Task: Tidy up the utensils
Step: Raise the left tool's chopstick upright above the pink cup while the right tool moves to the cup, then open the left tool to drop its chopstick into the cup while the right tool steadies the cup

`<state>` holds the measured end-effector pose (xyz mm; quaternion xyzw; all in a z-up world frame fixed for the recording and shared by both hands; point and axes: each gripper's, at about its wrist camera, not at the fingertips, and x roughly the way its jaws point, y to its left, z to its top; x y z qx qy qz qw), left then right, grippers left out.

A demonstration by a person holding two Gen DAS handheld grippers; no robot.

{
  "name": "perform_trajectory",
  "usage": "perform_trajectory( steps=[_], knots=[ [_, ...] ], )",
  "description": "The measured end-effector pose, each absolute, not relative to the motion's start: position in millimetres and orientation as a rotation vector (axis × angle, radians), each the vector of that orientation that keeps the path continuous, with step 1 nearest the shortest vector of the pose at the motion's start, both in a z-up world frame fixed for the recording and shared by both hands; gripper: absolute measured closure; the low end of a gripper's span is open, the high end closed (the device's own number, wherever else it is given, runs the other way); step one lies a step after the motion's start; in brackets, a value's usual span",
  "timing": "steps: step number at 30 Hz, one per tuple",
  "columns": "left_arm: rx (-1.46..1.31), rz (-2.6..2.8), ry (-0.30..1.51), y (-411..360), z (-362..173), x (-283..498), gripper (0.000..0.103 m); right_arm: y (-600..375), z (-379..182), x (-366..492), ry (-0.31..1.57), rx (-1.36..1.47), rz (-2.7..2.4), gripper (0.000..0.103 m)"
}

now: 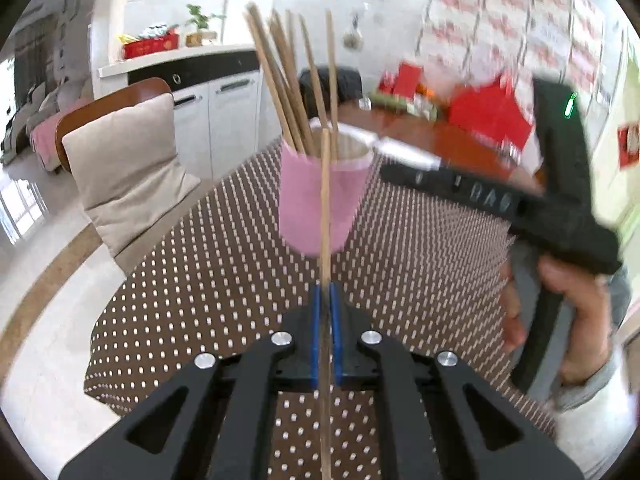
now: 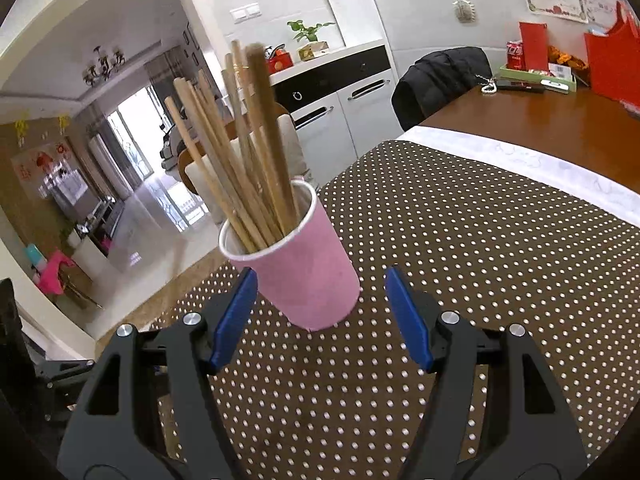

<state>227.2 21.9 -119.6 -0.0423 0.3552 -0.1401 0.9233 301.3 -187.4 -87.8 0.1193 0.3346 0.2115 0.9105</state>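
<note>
Our left tongs are clenched on a single chopstick, upright before the pink cup. Our right tongs stand released around that cup, which holds more chopsticks on the dotted bench.

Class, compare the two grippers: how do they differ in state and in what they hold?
The left gripper is shut on a single chopstick; the right gripper is open, holding nothing. The left points at the pink cup from a distance; the right straddles its base. Both have blue pads on black fingers.
</note>
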Motion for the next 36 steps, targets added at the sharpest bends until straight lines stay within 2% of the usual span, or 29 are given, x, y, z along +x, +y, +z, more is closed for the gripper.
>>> perform_trajectory(
  steps=[10,12,18,27,36],
  knots=[
    [-0.18,-0.212,0.41,30.5,-64.7,254.1,0.097,-176.9,-86.9,325.3,0.691,0.255,0.467,0.038],
    [-0.204,-0.203,0.353,27.8,-53.9,257.9,0.097,-175.9,-88.1,329.2,0.698,0.249,0.475,0.046],
    [-0.228,-0.17,0.254,24.8,-20.6,266.3,0.097,-174.2,-89.0,335.7,0.713,0.247,0.519,0.062],
    [-0.279,-0.151,0.111,17.6,3.4,274.8,0.097,-172.4,-90.7,339.5,0.716,0.257,0.531,0.063],
    [-0.243,-0.137,0.114,-1.8,-12.8,292.7,0.097,-172.2,-91.4,339.1,0.715,0.257,0.53,0.063]
  ],
)
